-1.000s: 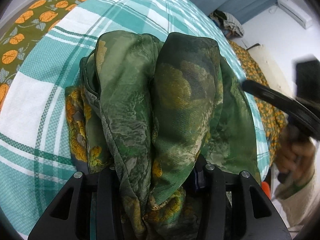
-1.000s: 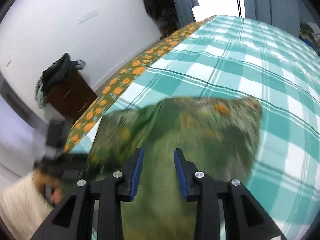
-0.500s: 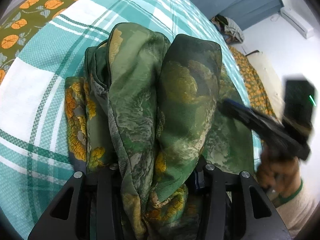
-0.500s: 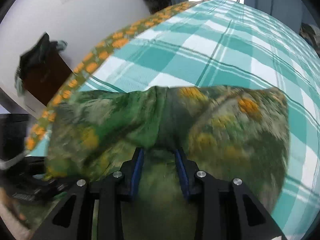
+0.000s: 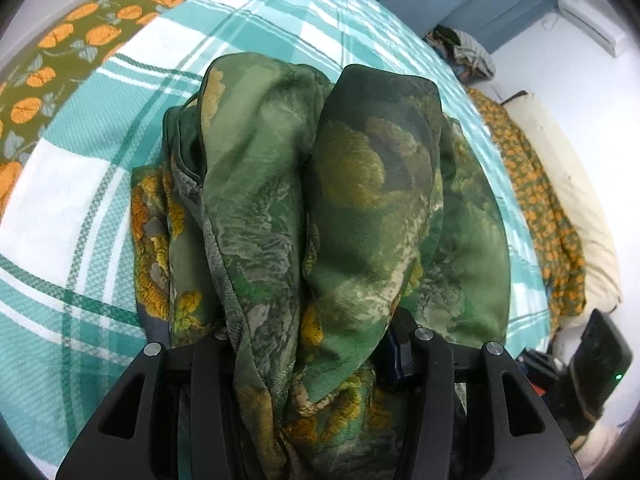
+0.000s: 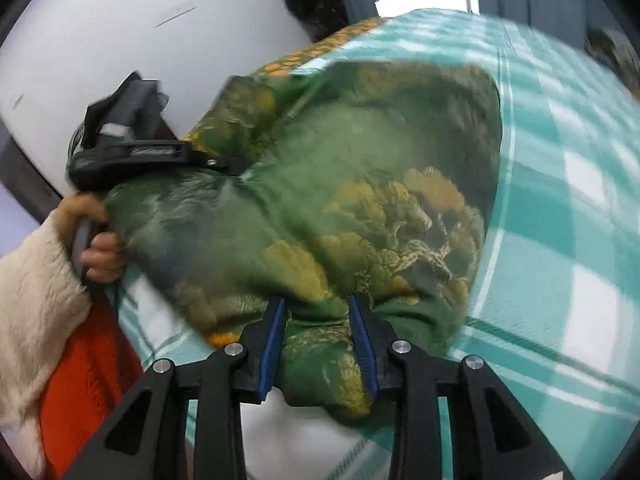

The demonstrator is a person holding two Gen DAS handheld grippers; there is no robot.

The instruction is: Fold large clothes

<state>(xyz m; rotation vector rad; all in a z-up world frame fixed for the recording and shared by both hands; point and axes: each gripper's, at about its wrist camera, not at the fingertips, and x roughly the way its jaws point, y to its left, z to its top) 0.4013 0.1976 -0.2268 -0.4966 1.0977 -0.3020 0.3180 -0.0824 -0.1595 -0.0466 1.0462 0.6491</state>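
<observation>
The green cloth [image 5: 320, 208] is pinched in both grippers, left [image 5: 316, 344] opening, right [image 6: 318, 332]; next it should be laid flat on the bed [image 5: 80, 200].

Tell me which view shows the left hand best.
The right wrist view: the left hand, in a cream fleece sleeve, shows at its left edge, gripping the left gripper's handle beside the green garment. The left wrist view shows none of it.

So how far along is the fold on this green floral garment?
Done: the green floral garment is already bunched in layers on the checked bedspread. In hand: left gripper, jaws opening, and right gripper each have cloth between their fingers. Left: laying it flat, letting go.
</observation>
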